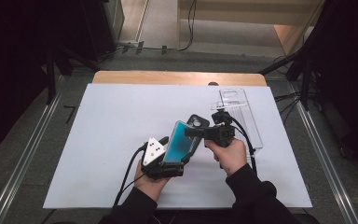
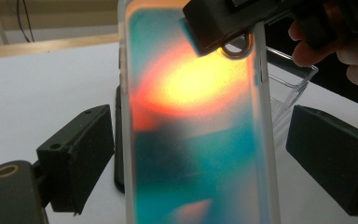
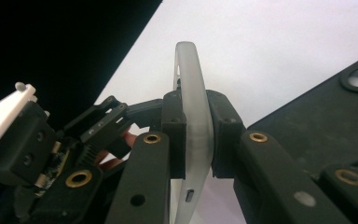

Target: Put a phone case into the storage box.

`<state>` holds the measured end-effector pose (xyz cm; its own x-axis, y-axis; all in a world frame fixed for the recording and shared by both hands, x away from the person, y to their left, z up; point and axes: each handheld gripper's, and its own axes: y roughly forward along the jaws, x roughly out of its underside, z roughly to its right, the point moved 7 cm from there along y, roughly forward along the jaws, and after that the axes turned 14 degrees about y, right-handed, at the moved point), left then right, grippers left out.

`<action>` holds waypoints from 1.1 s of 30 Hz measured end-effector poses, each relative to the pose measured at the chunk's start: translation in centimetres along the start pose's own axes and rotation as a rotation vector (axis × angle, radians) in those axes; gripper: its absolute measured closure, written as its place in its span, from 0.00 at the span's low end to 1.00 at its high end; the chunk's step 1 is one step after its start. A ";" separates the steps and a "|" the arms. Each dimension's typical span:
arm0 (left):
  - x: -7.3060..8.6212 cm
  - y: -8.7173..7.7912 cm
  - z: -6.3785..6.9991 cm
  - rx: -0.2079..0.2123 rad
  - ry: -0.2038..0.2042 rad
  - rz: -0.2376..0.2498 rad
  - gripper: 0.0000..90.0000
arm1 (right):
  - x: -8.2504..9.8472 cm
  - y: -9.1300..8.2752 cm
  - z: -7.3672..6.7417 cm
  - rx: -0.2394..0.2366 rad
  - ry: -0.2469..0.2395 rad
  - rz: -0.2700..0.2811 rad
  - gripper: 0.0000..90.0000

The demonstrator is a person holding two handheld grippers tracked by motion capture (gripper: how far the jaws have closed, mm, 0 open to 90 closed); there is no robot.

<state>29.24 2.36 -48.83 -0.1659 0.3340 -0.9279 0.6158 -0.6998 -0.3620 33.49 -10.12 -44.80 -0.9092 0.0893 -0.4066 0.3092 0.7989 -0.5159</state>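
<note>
A translucent phone case [image 1: 179,142] with a teal and orange sheen is held up above the white table cover [image 1: 112,140], tilted on its long side. My right gripper [image 1: 193,133] is shut on its upper edge; in the right gripper view both pads [image 3: 175,135] press the frosted rim [image 3: 193,70]. My left gripper [image 1: 170,163] is open around the lower part of the case [image 2: 196,116], with a thin gap at each jaw. A black phone [image 1: 196,122] lies flat on the table just behind the case.
A clear plastic box [image 1: 242,116] lies at the right of the table, behind the right hand. The black phone [image 3: 317,126] lies to the right of the right gripper's jaws. Dark stands and cables ring the table.
</note>
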 end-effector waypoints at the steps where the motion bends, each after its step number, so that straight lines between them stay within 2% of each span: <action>1: 0.0 0.0 -0.1 0.004 -0.007 -0.013 0.09 | -0.1 -0.1 0.1 0.009 -0.005 0.004 0.85; 3: 0.3 0.2 -0.3 0.015 -0.010 -0.050 0.09 | -0.1 -0.2 0.2 0.018 -0.011 0.010 0.85; 5: 0.5 0.2 -0.4 0.030 -0.024 -0.068 0.13 | -0.2 -0.3 0.4 0.045 -0.034 0.016 0.85; 6: 0.6 0.2 -0.6 0.037 -0.031 -0.079 0.14 | -0.2 -0.4 0.5 0.067 -0.061 0.027 0.85; 8: 0.6 0.2 -0.7 0.053 -0.046 -0.107 0.14 | -0.3 -0.5 0.4 0.072 -0.071 0.032 0.85; 12: 0.5 0.2 -0.9 0.090 -0.055 -0.152 0.15 | -0.3 -0.8 0.5 0.115 -0.139 0.048 0.85; 15: 0.4 0.0 -1.1 0.122 -0.073 -0.163 0.15 | -0.2 -1.0 0.4 0.123 -0.177 0.050 0.85; 20: 0.1 -0.2 -1.6 0.164 -0.091 -0.209 0.15 | 0.2 -1.3 0.2 0.143 -0.280 0.033 0.85; 27: -0.5 -0.7 -2.2 0.221 -0.093 -0.264 0.15 | 0.6 -1.7 0.1 0.108 -0.362 -0.002 0.85; 29: -0.6 -0.8 -2.2 0.248 -0.091 -0.269 0.15 | 0.7 -1.8 0.1 0.094 -0.379 -0.011 0.85; 31: -0.8 -1.1 -2.3 0.271 -0.063 -0.276 0.17 | 0.7 -1.9 0.2 0.089 -0.398 -0.021 0.85; 33: -1.0 -1.3 -2.5 0.283 -0.056 -0.282 0.19 | 0.8 -2.0 0.2 0.089 -0.418 -0.036 0.85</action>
<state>30.54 4.51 -47.22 -0.3448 0.5080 -0.7894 0.3049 -0.7347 -0.6060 32.19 -11.79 -44.27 -0.7346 -0.2012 -0.6480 0.3186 0.7410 -0.5912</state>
